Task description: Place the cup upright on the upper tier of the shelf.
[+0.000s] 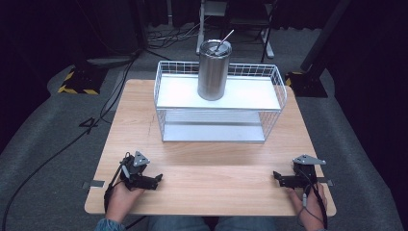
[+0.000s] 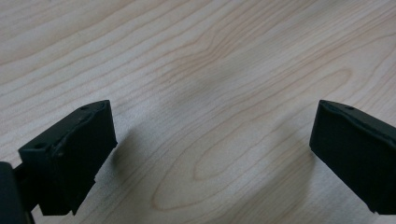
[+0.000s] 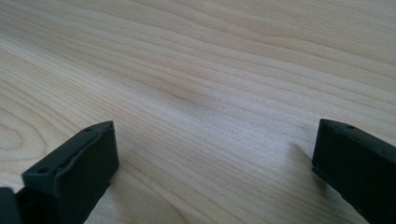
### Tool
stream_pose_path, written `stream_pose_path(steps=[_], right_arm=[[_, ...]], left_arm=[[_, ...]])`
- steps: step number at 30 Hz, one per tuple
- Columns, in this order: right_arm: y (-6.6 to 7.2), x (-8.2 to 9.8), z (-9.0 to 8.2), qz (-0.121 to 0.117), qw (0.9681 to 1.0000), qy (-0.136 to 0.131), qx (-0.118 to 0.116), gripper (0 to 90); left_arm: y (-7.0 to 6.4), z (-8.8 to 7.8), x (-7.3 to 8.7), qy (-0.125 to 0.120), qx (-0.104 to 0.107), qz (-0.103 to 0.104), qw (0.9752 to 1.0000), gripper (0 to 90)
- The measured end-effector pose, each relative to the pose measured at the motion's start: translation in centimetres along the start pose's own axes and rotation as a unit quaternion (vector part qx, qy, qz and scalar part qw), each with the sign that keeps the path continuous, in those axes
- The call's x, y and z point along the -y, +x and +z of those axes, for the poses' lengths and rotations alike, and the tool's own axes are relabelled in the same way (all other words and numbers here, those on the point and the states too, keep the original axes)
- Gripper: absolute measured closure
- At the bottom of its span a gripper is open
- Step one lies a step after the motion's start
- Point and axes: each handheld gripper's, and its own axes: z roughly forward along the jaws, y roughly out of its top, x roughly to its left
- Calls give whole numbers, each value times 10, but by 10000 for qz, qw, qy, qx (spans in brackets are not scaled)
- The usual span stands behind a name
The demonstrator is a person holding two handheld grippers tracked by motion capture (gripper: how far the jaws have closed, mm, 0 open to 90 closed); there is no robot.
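Left gripper (image 1: 153, 179): rests on the near left part of the counter (image 1: 216, 187), held by the person's left hand (image 1: 123, 196), pointing toward the middle; its grey three-cornered plate faces up.
Left jaws: released, spread wide in the left gripper view (image 2: 212, 154), with nothing but bare wood grain between them.
Right gripper (image 1: 278, 177): rests on the near right part of the counter, held by the person's right hand (image 1: 310, 197), pointing left toward the other gripper.
Right jaws: released as well, wide apart in the right gripper view (image 3: 215, 158), grasping nothing.
Gap between grippers: they are well apart, with bare counter between them.
Wire rack (image 1: 219, 103): white, two levels, standing on the far half of the counter, roughly centred, well apart from both grippers.
Steel tumbler (image 1: 214, 72): upright on the rack's top shelf, left of the shelf's middle, toward its far edge.
Straw (image 1: 225, 38): pokes out of the tumbler's lid, leaning to the right.
Lower shelf of the rack: I cannot make out anything lying on it.
Surroundings: grey carpeted floor (image 1: 43, 130) with black cables around the counter.
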Motion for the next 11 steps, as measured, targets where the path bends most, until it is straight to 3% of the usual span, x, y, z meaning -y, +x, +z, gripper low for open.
stream_pose_path(steps=[1, 11], right_arm=[[0, 0, 0, 0, 10000, 1, 0, 5], [0, 0, 0, 0, 10000, 3, 0, 5]], left_arm=[[0, 1, 1, -53, 38, -91, 9999, 0], [-2, 1, 2, -96, -18, -170, 9998, 0]])
